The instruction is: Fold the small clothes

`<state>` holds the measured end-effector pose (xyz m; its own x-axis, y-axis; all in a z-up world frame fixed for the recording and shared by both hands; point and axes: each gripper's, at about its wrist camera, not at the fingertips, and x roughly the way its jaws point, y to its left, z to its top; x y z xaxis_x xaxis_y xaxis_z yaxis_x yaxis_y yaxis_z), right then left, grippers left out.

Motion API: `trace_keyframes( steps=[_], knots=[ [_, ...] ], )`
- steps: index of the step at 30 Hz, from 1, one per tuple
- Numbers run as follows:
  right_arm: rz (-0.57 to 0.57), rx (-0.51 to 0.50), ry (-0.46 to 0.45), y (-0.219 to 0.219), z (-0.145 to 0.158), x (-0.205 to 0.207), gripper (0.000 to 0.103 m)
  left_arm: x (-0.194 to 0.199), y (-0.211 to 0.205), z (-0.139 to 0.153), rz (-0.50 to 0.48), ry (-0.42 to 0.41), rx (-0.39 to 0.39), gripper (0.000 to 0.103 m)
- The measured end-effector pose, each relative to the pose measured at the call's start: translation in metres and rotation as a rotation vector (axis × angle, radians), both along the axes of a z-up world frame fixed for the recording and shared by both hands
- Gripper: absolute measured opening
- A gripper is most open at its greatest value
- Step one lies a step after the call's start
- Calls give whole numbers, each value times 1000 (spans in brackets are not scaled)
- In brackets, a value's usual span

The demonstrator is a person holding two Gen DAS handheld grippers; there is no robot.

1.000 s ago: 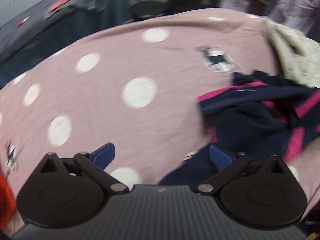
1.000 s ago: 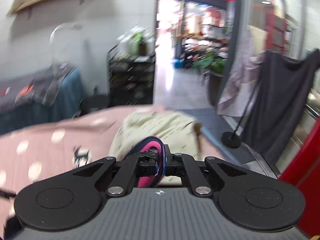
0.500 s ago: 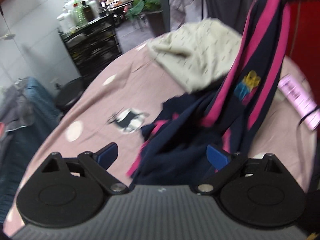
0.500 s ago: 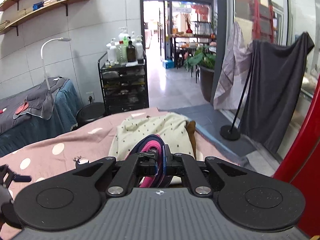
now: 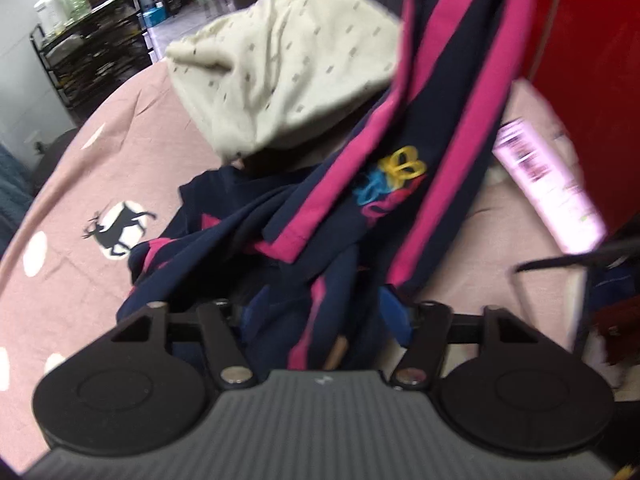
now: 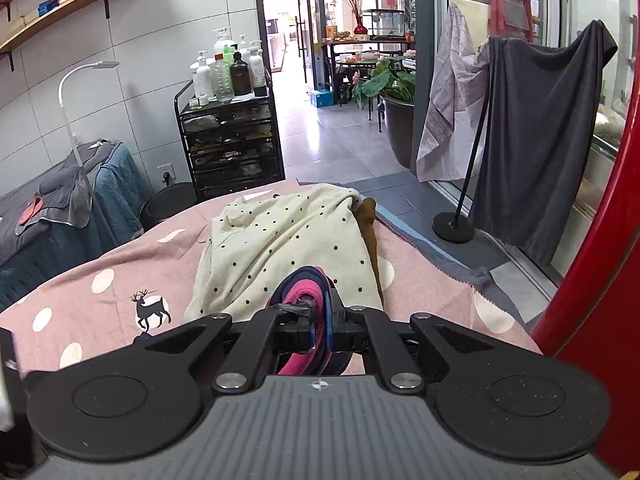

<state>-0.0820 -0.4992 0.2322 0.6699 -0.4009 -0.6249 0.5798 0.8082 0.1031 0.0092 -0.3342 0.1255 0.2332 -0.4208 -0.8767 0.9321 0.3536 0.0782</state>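
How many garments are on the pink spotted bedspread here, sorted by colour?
Navy with pink stripes: 1, the garment hanging up to the right gripper, with the left gripper around its lower part
Cream with dark dots: 1, the top lying in a heap
Brown: 1, an edge showing under the cream top
Total: 3

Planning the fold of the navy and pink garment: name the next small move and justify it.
Probably lift and spread both grippers apart. The right gripper is shut on one edge of the navy and pink garment; the left gripper has just been closing around a lower bunch. The rest lies crumpled on the pink sheet, beside the cream garment.
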Motion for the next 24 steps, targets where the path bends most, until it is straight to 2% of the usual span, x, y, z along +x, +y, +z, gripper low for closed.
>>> trace_keyframes(
  steps=[2, 5, 7, 9, 13, 16, 19, 22, 24],
  knots=[
    [5, 0, -3, 1, 0, 0, 7, 6, -4, -12, 35, -9, 51, 3],
    [17, -6, -3, 2, 1, 1, 7, 26, 16, 0, 142, -4, -27, 3],
    [13, -7, -6, 0, 0, 0, 7, 51, 42, 15, 268, -24, -68, 3],
    [1, -2, -1, -3, -1, 1, 7, 88, 85, 32, 435, -43, -106, 3],
    [-4, 2, 2, -5, -3, 4, 7, 171, 217, 62, 861, -152, -103, 2],
    [30, 28, 6, 1, -6, 13, 7, 203, 328, 77, 1125, -172, -112, 2],
    [96, 57, 14, 13, -11, 28, 7, 204, 399, 79, 1221, -195, -50, 3],
    [192, 81, 39, 31, -17, 47, 7, 192, 436, 72, 1300, -231, 15, 3],
    [247, 103, 53, 42, -20, 58, 7, 185, 463, 66, 1386, -218, 24, 3]
  ],
)
